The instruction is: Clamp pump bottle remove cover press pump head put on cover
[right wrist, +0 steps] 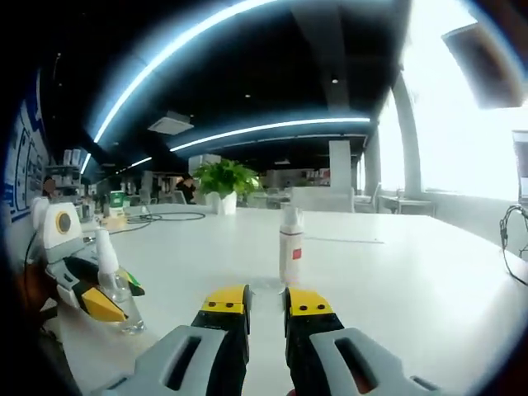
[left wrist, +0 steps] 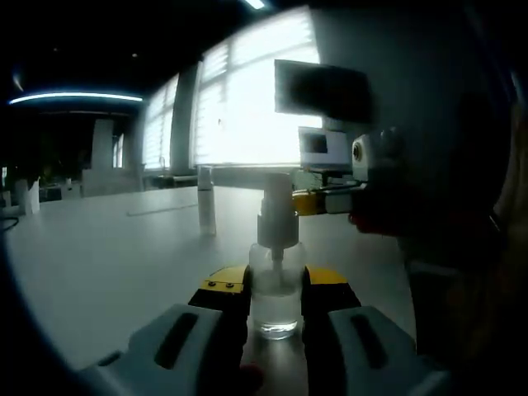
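Note:
A clear pump bottle [left wrist: 274, 301] stands on the white table [left wrist: 107, 256], and my left gripper [left wrist: 275, 285] is shut on its body with a yellow-tipped jaw on each side. Its white pump head [left wrist: 276, 216] is bare. The cover [left wrist: 206, 210], a slim pale tube, stands upright on the table behind and to the left. My right gripper [left wrist: 307, 202] reaches in from the right, its tip level with the pump head and close beside it. In the right gripper view, the right gripper [right wrist: 266, 304] is shut and empty, the cover [right wrist: 290, 243] stands just ahead, and the clamped bottle [right wrist: 111, 285] is at the left.
A potted plant [right wrist: 224, 177] and cables [right wrist: 169, 217] lie farther back on the table. A dark monitor [left wrist: 322, 91] hangs by the bright windows. Small bottles and boxes [right wrist: 111, 210] crowd the far left. A person's dark sleeve [left wrist: 462, 247] is at the right.

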